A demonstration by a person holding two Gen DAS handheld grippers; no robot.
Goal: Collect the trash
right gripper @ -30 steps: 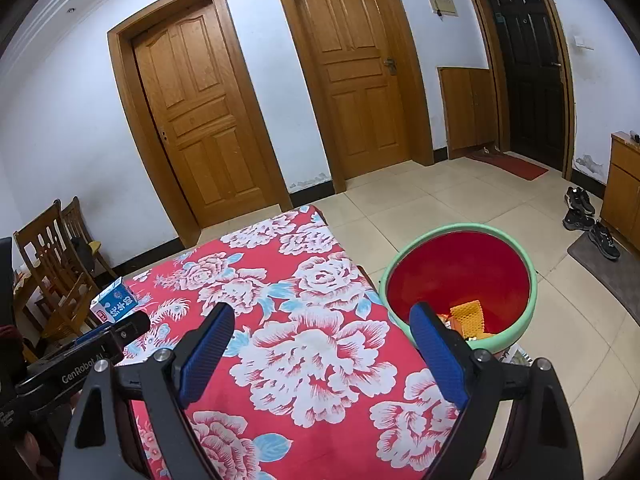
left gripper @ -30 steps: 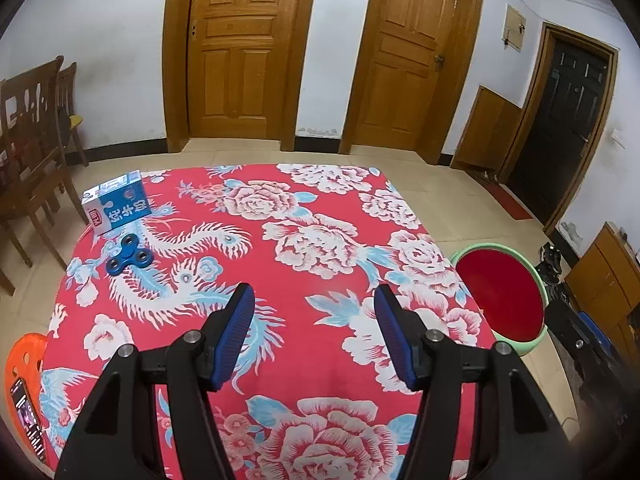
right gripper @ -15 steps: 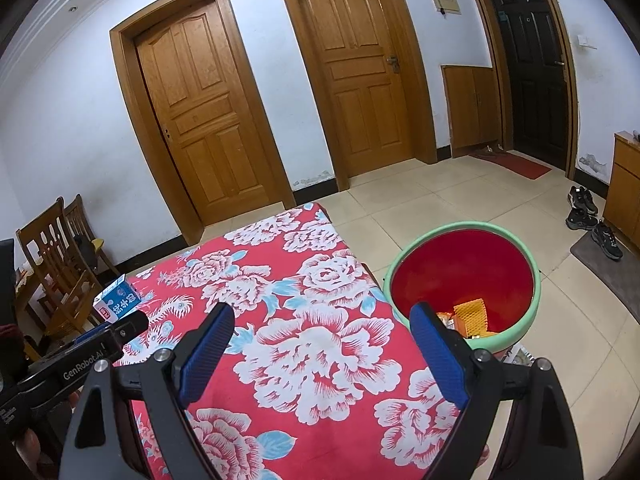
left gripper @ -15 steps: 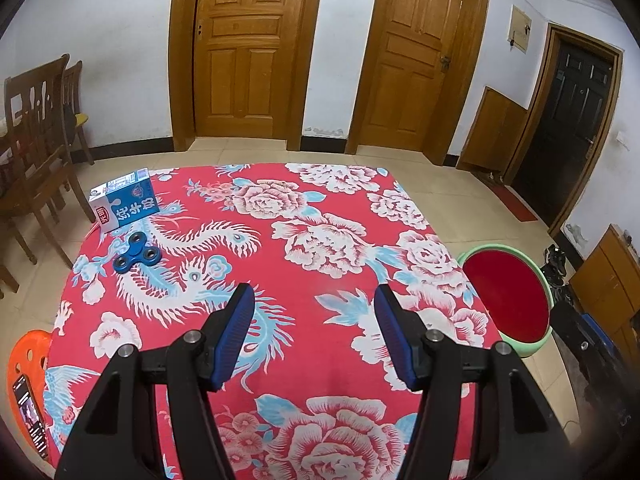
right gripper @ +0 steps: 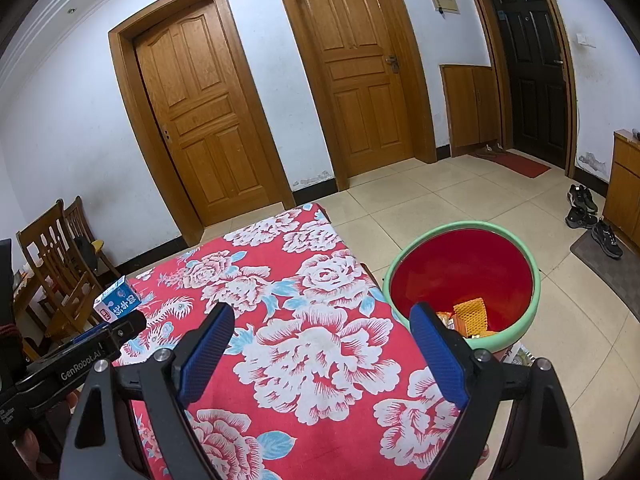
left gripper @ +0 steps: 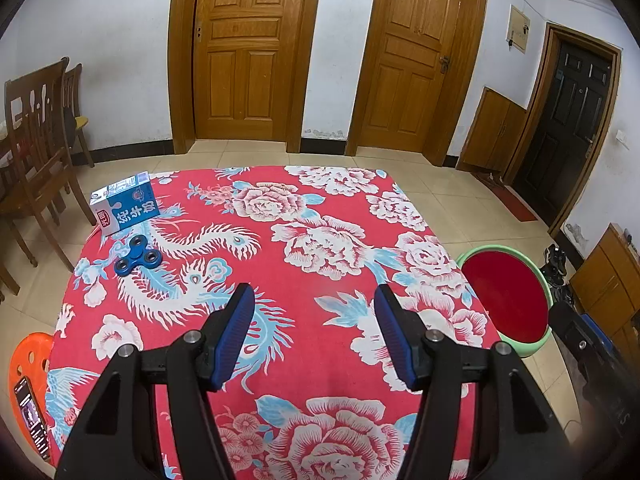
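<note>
Nothing has changed: both your left gripper (left gripper: pixel 314 334) and right gripper (right gripper: pixel 320 350) hover open and empty, the carton (left gripper: pixel 124 208) still uncollected on the surface (left gripper: pixel 320 248).

"GenRobot.AI" printed in white along the black body of the left gripper (right gripper: pixel 80 354), left of the right gripper's near finger (right gripper: pixel 206 354). Blue-and-white milk carton (left gripper: pixel 125 208), far ahead-left of the left gripper's left finger (left gripper: pixel 234 334): large white Chinese characters on its blue face, red logo patch at the corner, too small to read. Carton's top panel print is illegible.
</note>
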